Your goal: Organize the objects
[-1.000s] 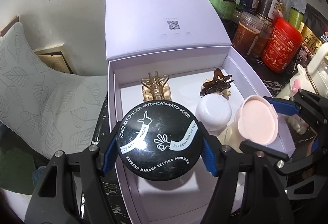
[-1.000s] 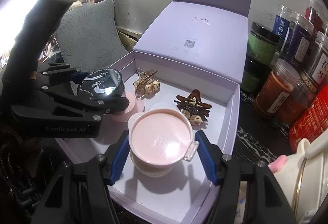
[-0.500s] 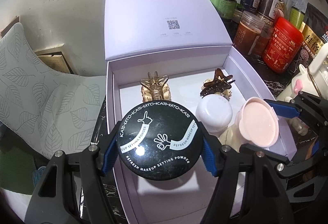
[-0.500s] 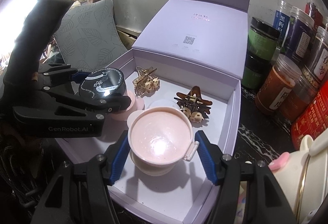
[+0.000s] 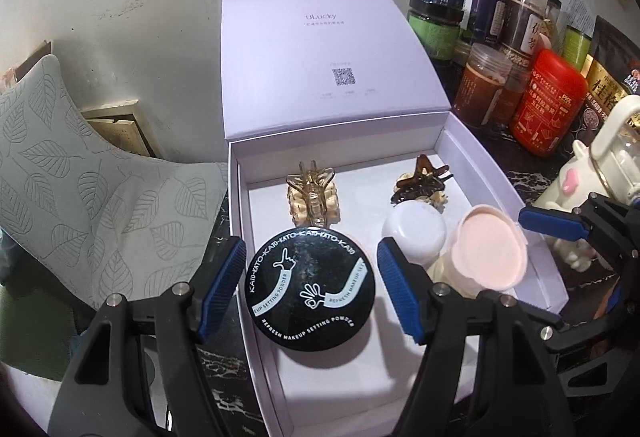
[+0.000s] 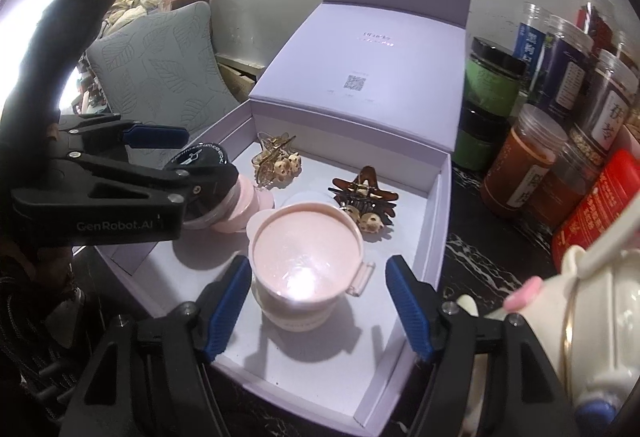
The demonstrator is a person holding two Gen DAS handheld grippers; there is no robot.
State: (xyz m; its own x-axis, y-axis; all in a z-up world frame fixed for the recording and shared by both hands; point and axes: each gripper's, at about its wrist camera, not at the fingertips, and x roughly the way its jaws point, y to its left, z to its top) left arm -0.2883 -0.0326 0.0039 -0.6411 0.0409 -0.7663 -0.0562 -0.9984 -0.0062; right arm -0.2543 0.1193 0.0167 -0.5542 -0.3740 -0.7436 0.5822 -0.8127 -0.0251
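My way into the open lilac cardboard box [image 6: 434, 197] is from above. Its near floor lies bare; the back holds a gold hair claw [image 6: 276, 161] and a brown one [image 6: 364, 197]. Plastic spice jars [image 6: 520, 157] crowd the right side, a leaf-patterned grey cushion [image 5: 72, 189] the left.

Lilac box [image 5: 256, 197]; black powder jar [image 5: 310, 289]; pink-lidded jar [image 6: 306, 261].

An open box [image 5: 472, 153] holds two hair clips [image 5: 313, 197] [image 5: 420, 181] along its back wall, a small jar [image 5: 414, 233] before the right clip, a powder case [image 5: 310, 287] front left, a lidded cup [image 5: 490, 257] front right. Jars [image 5: 486, 89] stand right of the box, a cushion [image 5: 80, 189] left.
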